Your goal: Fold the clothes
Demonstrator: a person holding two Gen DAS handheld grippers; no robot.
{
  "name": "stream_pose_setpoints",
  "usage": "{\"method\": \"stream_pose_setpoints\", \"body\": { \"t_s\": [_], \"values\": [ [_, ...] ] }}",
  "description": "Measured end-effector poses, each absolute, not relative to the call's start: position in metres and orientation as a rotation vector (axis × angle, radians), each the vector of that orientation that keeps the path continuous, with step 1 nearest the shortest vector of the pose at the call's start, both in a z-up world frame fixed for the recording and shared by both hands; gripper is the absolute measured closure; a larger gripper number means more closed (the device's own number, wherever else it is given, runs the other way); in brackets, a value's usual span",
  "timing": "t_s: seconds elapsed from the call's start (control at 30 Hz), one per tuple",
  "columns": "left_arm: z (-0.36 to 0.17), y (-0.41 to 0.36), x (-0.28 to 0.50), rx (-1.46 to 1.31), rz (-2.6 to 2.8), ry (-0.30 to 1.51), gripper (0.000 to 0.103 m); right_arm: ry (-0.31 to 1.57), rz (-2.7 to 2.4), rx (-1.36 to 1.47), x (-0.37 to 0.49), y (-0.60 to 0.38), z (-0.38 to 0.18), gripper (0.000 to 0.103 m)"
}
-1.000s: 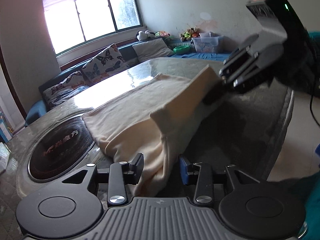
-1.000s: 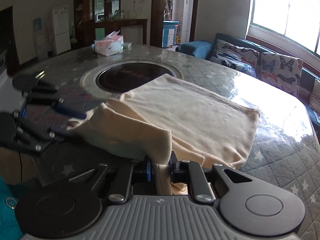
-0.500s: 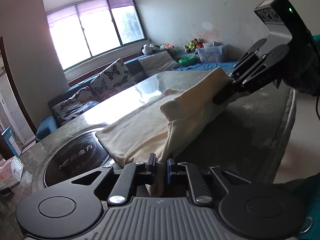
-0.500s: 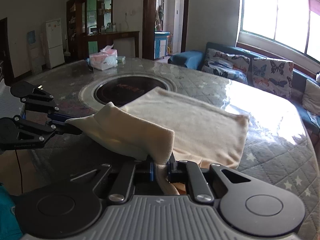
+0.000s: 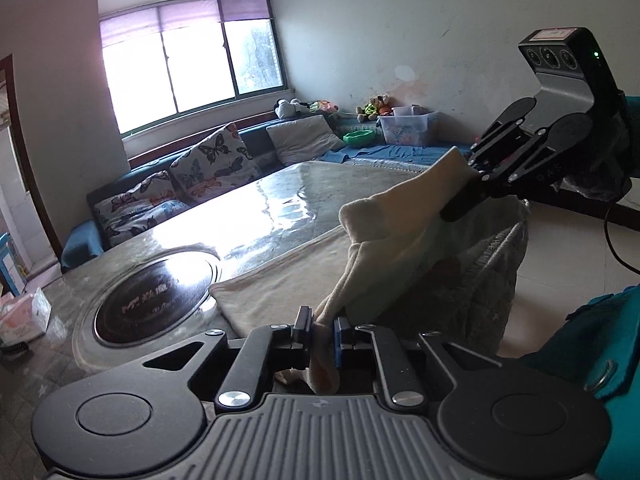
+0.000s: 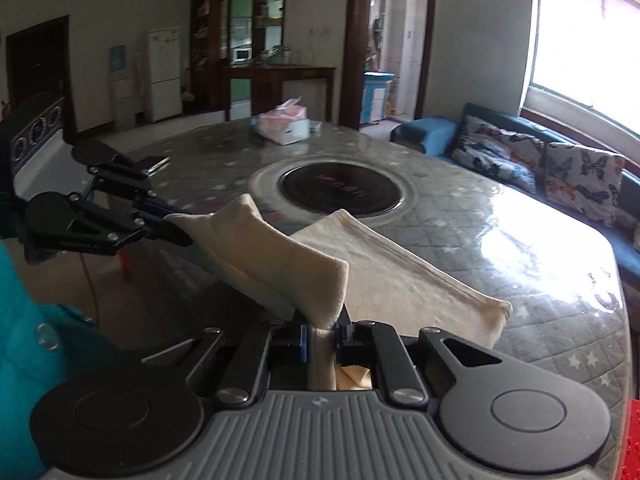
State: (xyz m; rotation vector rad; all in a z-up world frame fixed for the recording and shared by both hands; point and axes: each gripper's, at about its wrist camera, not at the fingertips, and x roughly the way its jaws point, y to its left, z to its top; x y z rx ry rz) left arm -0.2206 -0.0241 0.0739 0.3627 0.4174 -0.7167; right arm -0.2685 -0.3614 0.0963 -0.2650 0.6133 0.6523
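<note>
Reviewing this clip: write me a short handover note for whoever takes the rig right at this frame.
Left tongs: shut on one near corner of the cream cloth.
Right tongs: shut on the other near corner.
Cloth: near edge held up off the table between both tongs; far part lies flat beside the round inset plate.
Done: both corners gripped and raised.
Left: carry the near edge over onto the far edge, lay it down, release, smooth.

The cream cloth's (image 5: 280,280) underside is hidden, and the tissue box (image 5: 22,316) is cut off.
</note>
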Motion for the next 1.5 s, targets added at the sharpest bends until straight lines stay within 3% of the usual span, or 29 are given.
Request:
{"method": "stream_pose_setpoints", "body": {
  "t_s": [0.3, 0.6, 0.93, 0.97, 1.03, 1.13, 1.37, 1.5],
  "values": [
    [0.079, -0.035, -0.185, 0.353, -0.683, 0.383, 0.091, 0.619, 0.631, -0.265, -0.242, -0.36, 0.099, 0.093],
    [0.072, -0.063, -0.098, 0.341, -0.638, 0.426, 0.091, 0.631, 0.592, -0.289, -0.166, -0.366, 0.101, 0.094],
    [0.025, -0.094, -0.018, 0.283, -0.524, 0.585, 0.088, 0.71, 0.46, -0.199, -0.067, -0.372, 0.043, 0.089],
    [0.021, -0.093, -0.016, 0.273, -0.516, 0.594, 0.088, 0.712, 0.446, -0.178, -0.065, -0.375, 0.037, 0.088],
    [0.018, -0.09, -0.015, 0.265, -0.508, 0.601, 0.087, 0.703, 0.404, -0.153, -0.07, -0.381, 0.029, 0.076],
    [0.017, -0.088, -0.015, 0.258, -0.499, 0.601, 0.08, 0.692, 0.361, -0.111, -0.082, -0.396, 0.026, 0.076],
    [0.021, -0.086, -0.016, 0.237, -0.448, 0.598, 0.077, 0.708, 0.245, -0.026, -0.112, -0.435, 0.027, 0.073],
    [0.033, -0.087, -0.021, 0.212, -0.41, 0.575, 0.068, 0.715, 0.212, 0.025, -0.113, -0.446, 0.02, 0.073]
  ]
}}
